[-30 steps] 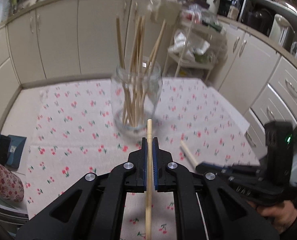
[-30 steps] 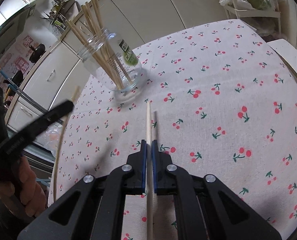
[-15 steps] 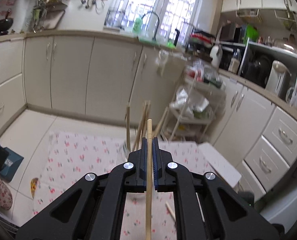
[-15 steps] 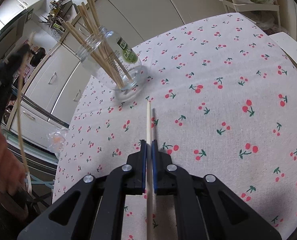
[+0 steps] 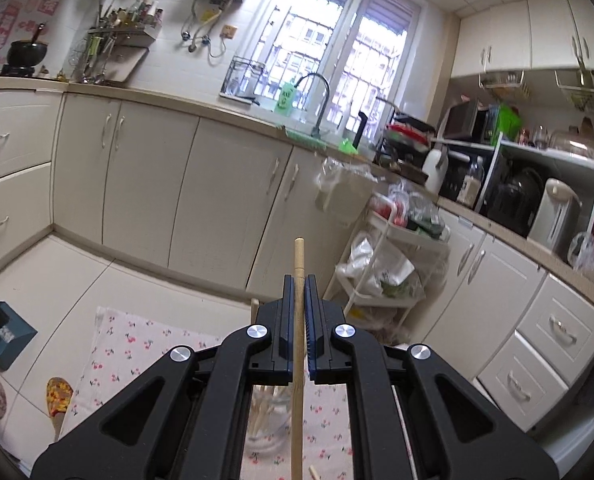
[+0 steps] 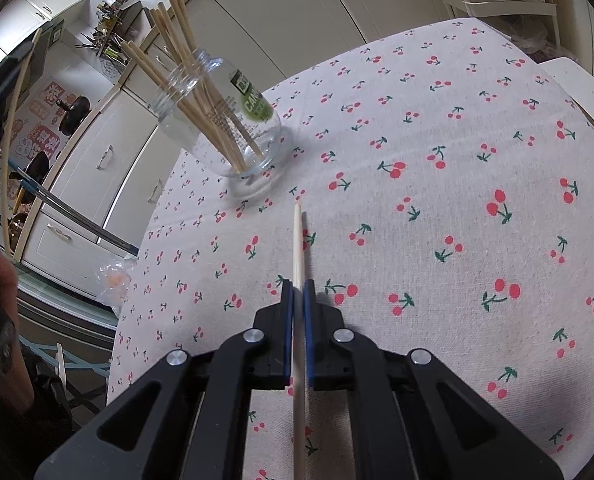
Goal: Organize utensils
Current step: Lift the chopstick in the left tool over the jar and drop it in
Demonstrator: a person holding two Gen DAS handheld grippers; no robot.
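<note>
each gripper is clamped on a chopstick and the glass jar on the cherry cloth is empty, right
Not quite. The glass jar is not empty: the right wrist view shows it holding a bundle of wooden chopsticks. The rest stands: the left gripper and the right gripper are each clamped on a chopstick, and the jar stands on the cherry cloth.

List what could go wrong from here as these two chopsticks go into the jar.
1. The jar is already crowded with splayed chopsticks, so a new one may snag or glance off the rim.
2. The left hand-held gripper holds its chopstick high with the jar mostly hidden beneath it, so aim may be poor.
3. The right hand-held gripper holds its chopstick low over the cloth; a bump could tip the jar.
</note>
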